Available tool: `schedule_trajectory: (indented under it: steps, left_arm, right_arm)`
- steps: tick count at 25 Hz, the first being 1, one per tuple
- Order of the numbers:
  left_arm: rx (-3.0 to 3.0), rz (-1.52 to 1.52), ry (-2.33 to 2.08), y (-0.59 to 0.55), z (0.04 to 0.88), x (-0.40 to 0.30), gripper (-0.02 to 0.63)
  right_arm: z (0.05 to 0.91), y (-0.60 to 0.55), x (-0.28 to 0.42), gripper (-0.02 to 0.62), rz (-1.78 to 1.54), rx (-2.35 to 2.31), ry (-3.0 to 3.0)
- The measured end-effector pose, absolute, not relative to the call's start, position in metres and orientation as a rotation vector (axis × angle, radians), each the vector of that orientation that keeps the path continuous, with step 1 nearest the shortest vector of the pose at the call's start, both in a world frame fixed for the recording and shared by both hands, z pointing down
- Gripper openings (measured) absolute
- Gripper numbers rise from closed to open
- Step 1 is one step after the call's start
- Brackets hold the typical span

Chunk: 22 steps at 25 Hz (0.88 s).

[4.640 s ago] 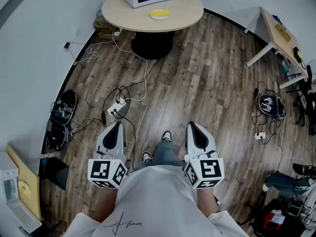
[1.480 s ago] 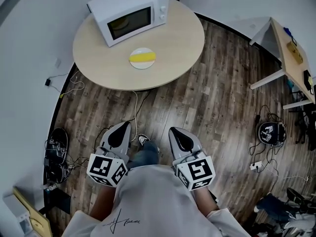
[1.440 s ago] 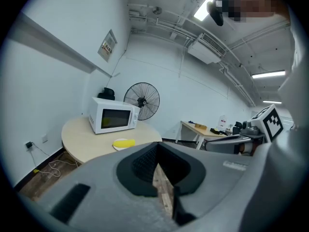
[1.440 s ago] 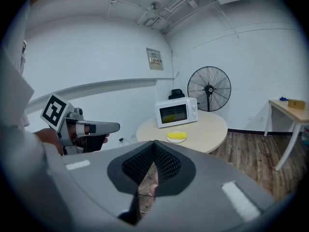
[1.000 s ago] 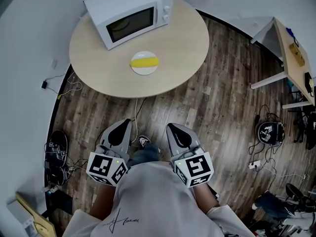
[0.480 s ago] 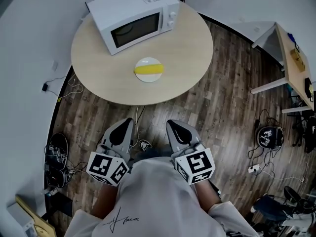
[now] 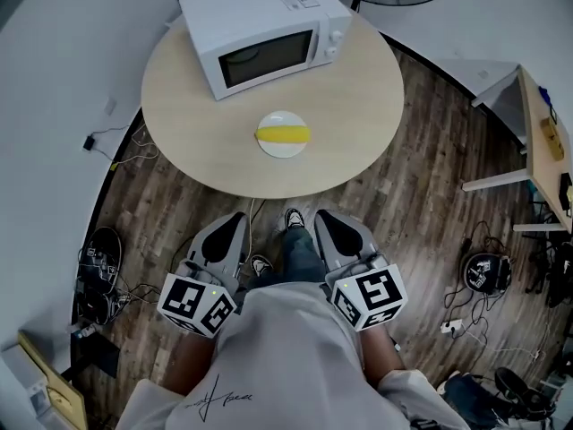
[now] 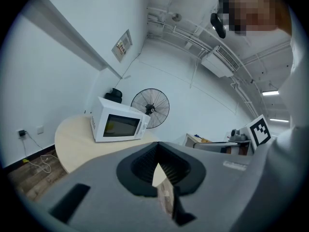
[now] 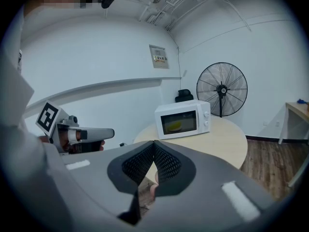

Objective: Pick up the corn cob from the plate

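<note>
On the white round plate (image 7: 271, 149), near the middle of the round beige tabletop (image 7: 358, 88), the yellow corn cob (image 7: 283, 134) is seen lying flat, long axis running across the head view. It is untouched. Only the white microwave oven (image 7: 264, 30) shares the table, set apart toward the far edge.

Both tools are held low in front of the person's body, over the dark wood-plank floor (image 7: 421, 195), short of the table edge. The left gripper (image 7: 233, 225) is closed, jaws together, with nothing between them. The right gripper (image 7: 329, 225) is likewise closed and empty.

The step in hand is judged to be the approach; the pick is not yet begun. To do it well, one gripper should be chosen and its jaws opened wider than the cob before the plate is reached. The cob is best taken across its thickness near mid-length, straddled from above, so that it is not rolled off. The plate rim should be cleared, since the plate looks light and could be dragged. The black pedestal fan (image 9: 222, 88) behind the table is out of the way.
</note>
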<state>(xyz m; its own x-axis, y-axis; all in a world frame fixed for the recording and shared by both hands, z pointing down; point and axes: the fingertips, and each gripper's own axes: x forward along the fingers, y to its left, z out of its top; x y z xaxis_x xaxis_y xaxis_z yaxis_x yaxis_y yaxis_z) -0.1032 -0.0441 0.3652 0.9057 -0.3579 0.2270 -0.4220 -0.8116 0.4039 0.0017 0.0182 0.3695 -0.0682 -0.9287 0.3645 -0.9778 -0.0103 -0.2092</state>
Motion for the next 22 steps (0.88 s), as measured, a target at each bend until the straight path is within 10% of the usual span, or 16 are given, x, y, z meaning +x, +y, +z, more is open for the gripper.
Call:
schedule_trajectory:
  steps: [22]
  left_arm:
    - [2.632,0.251,-0.838,-0.139,0.361,0.0,-0.009]
  right_arm:
    - [0.363,-0.092,0.12,0.011,0.558,1.872,-2.323]
